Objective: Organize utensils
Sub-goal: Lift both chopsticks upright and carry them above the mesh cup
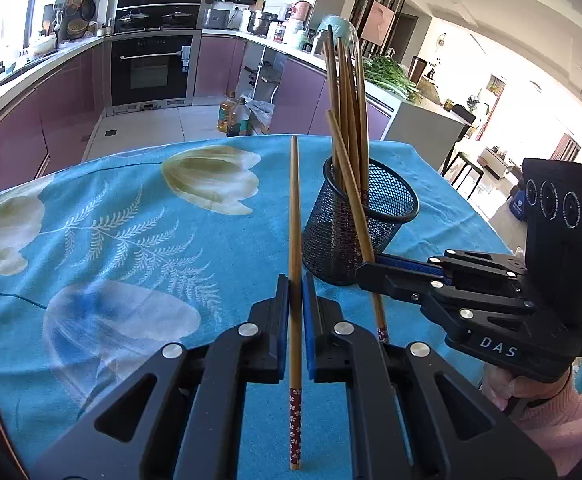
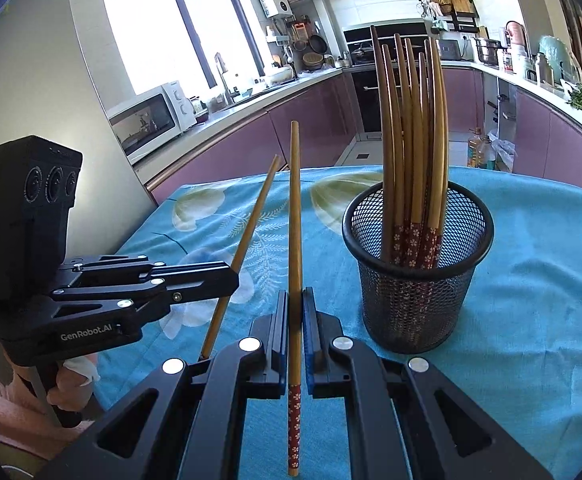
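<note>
My left gripper (image 1: 295, 284) is shut on a wooden chopstick (image 1: 294, 208) that stands nearly upright, its red flowered end below the jaws. My right gripper (image 2: 295, 300) is shut on a second chopstick (image 2: 294, 208) held the same way. A black mesh cup (image 2: 415, 304) stands on the blue cloth just right of it, with several chopsticks (image 2: 411, 140) in it, flowered ends down. In the left wrist view the right gripper (image 1: 365, 274) holds its chopstick (image 1: 341, 152) in front of the cup (image 1: 331, 240). In the right wrist view the left gripper (image 2: 233, 280) and its chopstick (image 2: 254, 212) are at the left.
The table wears a blue cloth with white flowers (image 1: 131, 220). Beyond its far edge are purple kitchen cabinets (image 1: 63, 92), an oven (image 1: 151, 68) and oil bottles (image 1: 233, 116) on the floor. A microwave (image 2: 147, 120) sits on the counter. A person's hand (image 1: 531, 392) grips the right handle.
</note>
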A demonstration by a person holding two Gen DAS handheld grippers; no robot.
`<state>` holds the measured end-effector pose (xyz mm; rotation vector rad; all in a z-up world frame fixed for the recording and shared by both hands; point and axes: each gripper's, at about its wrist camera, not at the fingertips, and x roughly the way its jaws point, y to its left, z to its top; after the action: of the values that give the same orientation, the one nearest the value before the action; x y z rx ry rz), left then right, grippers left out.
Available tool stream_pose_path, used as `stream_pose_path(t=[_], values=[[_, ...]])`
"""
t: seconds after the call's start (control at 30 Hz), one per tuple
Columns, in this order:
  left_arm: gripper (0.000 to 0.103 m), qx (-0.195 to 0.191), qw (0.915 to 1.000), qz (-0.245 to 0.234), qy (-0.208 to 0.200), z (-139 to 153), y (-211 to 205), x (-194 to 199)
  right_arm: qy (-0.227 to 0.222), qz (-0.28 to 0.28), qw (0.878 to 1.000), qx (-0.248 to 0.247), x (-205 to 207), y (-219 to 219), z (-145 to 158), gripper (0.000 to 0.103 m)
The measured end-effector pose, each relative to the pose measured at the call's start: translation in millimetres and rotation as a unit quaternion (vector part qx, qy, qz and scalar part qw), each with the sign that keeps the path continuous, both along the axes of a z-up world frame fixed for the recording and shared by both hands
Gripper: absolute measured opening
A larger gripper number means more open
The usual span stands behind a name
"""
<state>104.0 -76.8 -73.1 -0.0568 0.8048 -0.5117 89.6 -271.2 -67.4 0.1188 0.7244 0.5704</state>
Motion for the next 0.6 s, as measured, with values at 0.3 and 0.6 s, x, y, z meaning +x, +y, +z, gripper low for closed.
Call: stream_pose_path(t=[0.3,0.6], values=[[0.007,-0.002,1.0000,-0.008,-0.005,4.6,-2.3,-5.1,0.007,0.011,1.000,-0.003,-0.6,4.4,-3.2,0.006],[0.007,-0.002,0.9998,-0.018,-0.001,4.2,-7.2,-5.1,-0.003,0.019,1.000,0.001,-5.4,3.6,0.1,0.006]])
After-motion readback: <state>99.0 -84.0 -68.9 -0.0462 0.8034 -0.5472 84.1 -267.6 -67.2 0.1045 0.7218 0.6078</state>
